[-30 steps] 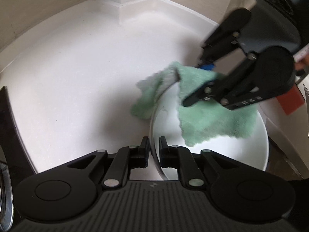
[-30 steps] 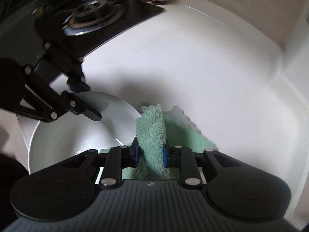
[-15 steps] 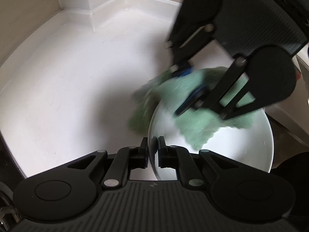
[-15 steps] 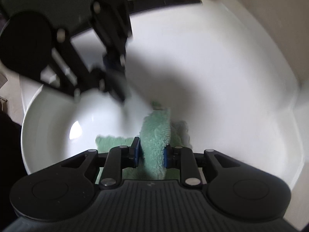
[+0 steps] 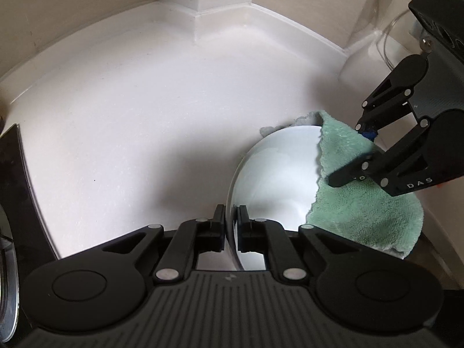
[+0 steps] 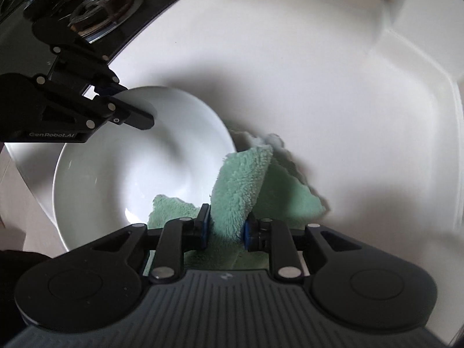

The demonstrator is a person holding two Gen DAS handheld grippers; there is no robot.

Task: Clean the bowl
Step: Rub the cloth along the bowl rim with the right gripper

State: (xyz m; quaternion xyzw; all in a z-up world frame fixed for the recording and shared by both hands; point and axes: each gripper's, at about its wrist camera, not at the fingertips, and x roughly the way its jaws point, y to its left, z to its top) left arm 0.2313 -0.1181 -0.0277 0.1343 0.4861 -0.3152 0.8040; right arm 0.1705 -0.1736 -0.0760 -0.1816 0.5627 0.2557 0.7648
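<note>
A white bowl [image 5: 275,174] is tilted above the white counter. My left gripper [image 5: 231,226] is shut on the bowl's rim; it also shows in the right wrist view [image 6: 127,104] at the bowl's [image 6: 130,168] far left rim. My right gripper [image 6: 224,226] is shut on a fluffy green cloth [image 6: 240,185], which drapes over the bowl's right edge and into it. In the left wrist view the right gripper [image 5: 352,153] presses the cloth [image 5: 362,203] against the bowl's right side.
A white counter [image 5: 130,116] ends at a raised back edge and wall corner [image 5: 200,14]. A black gas hob with a burner [image 6: 101,8] lies at the far left, behind the left gripper.
The right gripper has dragged the cloth from the bowl's middle to its right edge and pulled back. The bowl has tilted, and more of its bare inside shows.
</note>
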